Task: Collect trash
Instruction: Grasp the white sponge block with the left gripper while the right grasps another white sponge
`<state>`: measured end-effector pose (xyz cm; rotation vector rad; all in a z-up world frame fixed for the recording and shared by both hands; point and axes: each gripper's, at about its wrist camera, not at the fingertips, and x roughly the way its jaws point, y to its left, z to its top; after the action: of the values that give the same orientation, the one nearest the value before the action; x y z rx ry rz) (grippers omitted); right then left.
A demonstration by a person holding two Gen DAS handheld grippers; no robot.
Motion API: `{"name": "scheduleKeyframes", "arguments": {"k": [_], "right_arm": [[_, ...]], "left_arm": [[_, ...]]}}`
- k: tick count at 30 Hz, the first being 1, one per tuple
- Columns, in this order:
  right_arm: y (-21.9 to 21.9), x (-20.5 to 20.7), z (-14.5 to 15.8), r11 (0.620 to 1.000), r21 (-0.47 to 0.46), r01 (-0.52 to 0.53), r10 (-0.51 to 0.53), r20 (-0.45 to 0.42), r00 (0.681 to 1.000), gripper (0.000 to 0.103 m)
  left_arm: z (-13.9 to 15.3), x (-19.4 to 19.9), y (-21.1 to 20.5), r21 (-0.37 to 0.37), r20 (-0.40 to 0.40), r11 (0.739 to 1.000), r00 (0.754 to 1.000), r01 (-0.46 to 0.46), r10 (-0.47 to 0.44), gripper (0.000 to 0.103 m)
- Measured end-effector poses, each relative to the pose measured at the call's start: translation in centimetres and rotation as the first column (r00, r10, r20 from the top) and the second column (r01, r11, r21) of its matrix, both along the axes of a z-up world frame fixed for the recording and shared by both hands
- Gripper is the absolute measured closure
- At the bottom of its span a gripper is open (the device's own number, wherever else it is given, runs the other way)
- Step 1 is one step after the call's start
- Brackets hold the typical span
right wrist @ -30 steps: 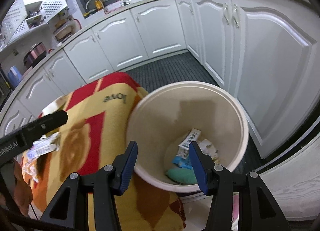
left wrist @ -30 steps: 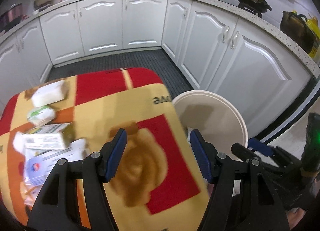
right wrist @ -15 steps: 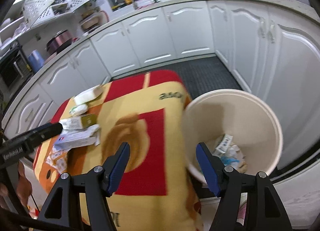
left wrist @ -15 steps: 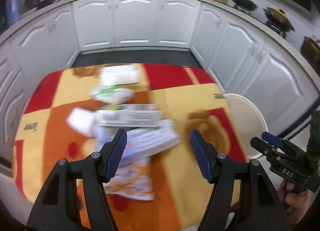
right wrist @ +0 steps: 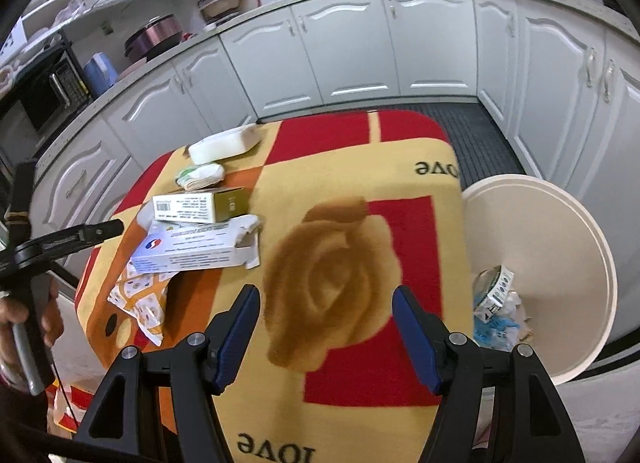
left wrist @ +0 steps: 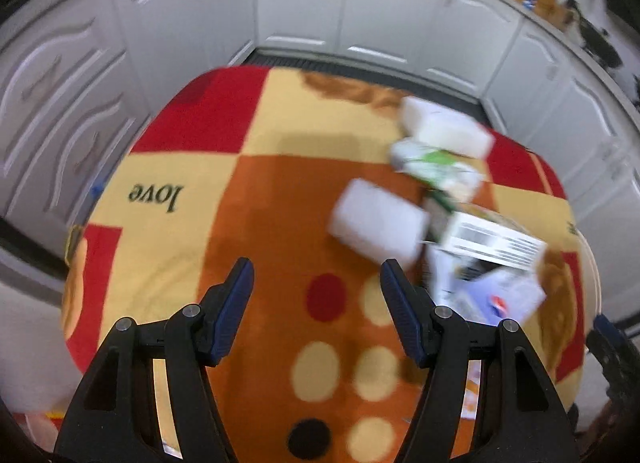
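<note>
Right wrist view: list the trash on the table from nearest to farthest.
Patterned paper wrapper → white and blue box → white and gold box → green and white packet → white block, the farthest.
</note>
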<state>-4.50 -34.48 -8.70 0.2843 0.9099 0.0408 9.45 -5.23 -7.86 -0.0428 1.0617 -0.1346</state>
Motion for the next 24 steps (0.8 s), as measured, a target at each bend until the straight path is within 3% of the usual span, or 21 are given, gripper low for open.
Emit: {"name": "scheduleKeyframes", "arguments": {"k": [6,16,22,23,24], "right_arm": [[0.3,1.0,-0.3,1.0,0.005,-0.008,0.008,-0.015,1.0,0.037],[1.6,1.9,-0.7,0.999,0.007,-0.04,0.04,-0.031,0.999,0.037],[1.5,2.4,-0.7,0.999,0.012,-0.04,0.041,-0.029,0.999,0.037],[1.4,2.6,-0.7,0.999,0.014,-0.04,0.041,-0.03,0.999,0.037],[1.5,2.8,-0.7,0.999,0.014,-0.042,0.042,-0.033,0.999,0.037]], "left_arm": [[-0.6,1.8,1.1,-0.168,-0.06,0.983,0.997,-0.067,0.057,0.038],[-1.4,5.4,-0.5,-0.223,-0.09,0.962,0.986,-0.156,0.139,0.037],[-2.2,5.4,-1.7,-0.228,-0.109,0.966,0.989,-0.12,0.097,0.037],[-2.2,5.3,-1.6,-0.235,-0.107,0.965,0.99,-0.119,0.096,0.038],[-2.2,5.2,-1.5,-0.241,-0.104,0.964,0.99,-0.115,0.092,0.048]]}}
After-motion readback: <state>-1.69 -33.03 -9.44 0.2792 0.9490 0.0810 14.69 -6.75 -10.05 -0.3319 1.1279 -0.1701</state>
